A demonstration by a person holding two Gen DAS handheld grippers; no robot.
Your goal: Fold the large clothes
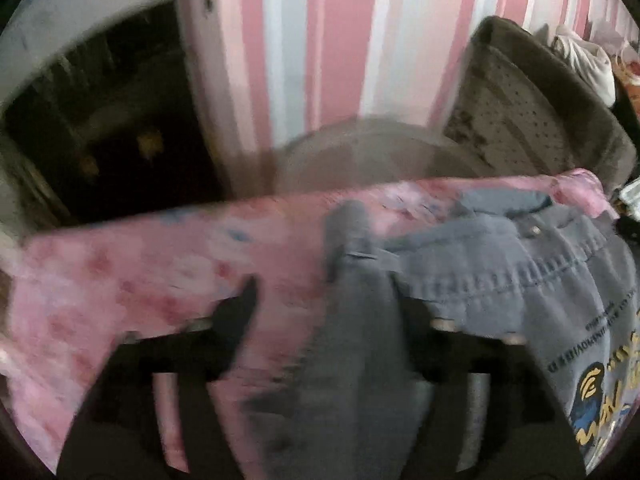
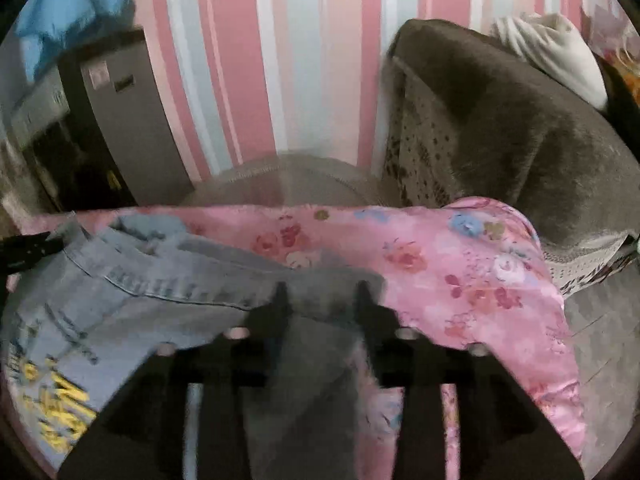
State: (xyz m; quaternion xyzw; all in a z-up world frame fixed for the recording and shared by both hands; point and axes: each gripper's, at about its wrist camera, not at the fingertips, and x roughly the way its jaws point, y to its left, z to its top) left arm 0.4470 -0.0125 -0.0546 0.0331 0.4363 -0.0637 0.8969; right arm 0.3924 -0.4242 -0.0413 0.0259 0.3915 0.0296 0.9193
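The denim jacket (image 1: 500,280) lay back-up on a pink floral sheet (image 1: 120,280), its printed panel facing the cameras and its collar at the far side, toward the striped wall (image 1: 320,40).

The left gripper (image 1: 324,304) had its 2 jaws spread wide. A grey sleeve ran lengthwise up the gap between them, its long axis roughly along the tool's own pointing line, and neither pad visibly pressed on it; the jacket body sat just off to that tool's right.

The right gripper (image 2: 320,292) stood with its jaws partly apart, straddling the other sleeve or shoulder fabric the same way. No squeeze was visible, though blur made contact hard to rule out. Here the jacket (image 2: 120,300) body spread to the tool's left.

So the garment lay between the 2 tools, each about equally near its own sleeve, and both frames were smeared. Probably each sleeve would next go inward across the back panel.
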